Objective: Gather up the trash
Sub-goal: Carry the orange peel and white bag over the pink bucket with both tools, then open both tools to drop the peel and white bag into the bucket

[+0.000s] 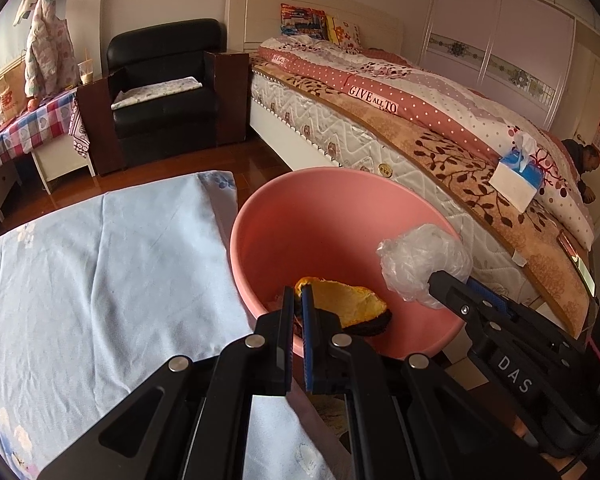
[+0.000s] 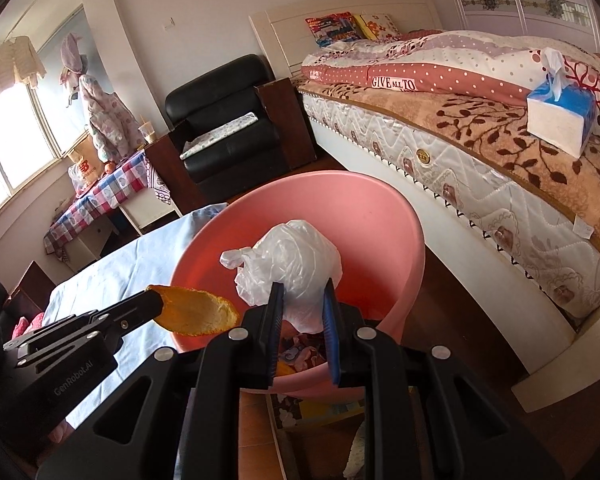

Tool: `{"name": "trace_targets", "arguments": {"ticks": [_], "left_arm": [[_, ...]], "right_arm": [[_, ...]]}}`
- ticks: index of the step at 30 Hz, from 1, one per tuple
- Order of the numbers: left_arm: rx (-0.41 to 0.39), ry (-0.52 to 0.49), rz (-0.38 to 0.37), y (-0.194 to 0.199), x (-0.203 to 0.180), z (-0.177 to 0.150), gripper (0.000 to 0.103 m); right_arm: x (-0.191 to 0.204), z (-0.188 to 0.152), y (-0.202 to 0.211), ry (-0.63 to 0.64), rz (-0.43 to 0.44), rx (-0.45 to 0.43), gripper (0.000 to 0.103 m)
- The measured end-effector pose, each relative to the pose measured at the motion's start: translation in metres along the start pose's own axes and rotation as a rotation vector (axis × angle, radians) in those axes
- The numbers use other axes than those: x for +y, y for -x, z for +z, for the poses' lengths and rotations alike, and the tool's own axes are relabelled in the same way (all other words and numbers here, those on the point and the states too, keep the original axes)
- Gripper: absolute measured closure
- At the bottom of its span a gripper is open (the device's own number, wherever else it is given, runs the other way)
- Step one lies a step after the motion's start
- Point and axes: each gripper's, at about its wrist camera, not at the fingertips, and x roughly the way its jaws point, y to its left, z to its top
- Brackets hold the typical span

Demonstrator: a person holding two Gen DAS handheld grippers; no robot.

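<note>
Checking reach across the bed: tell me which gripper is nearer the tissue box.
Right. The right gripper, shut on a crumpled plastic bag, is over the pink bin's bed-side rim, toward the tissue box. The left gripper, holding orange peel, sits farther away.

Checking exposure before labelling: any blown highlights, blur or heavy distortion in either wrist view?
Right wrist: window blown out white, bed edge bowed by fisheye, crumpled plastic bag sharp. Left wrist: evenly lit, dark vignette in the corners, orange peel and pink bin in focus, no motion blur.
</note>
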Motion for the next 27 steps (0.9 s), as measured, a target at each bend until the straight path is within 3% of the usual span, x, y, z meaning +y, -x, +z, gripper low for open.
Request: {"name": "trace_targets", "arguments": {"ticks": [20, 23, 27], "left_arm": [[0.043, -0.028, -0.015, -0.019, -0.013, -0.012, 0.099], [0.033, -0.027, -0.016, -0.017, -0.014, -0.012, 0.093], [0.015, -0.02, -0.014, -0.013, -0.015, -0.01, 0.073]], "right_arm": [[-0.006, -0.002, -0.011, 0.0, -0.018, 0.029, 0.083], [-0.007, -0.002, -0.014, -0.008, -0.028, 0.039, 0.083], [-0.007, -0.002, -0.014, -0.015, -0.022, 0.043, 0.078]]}}
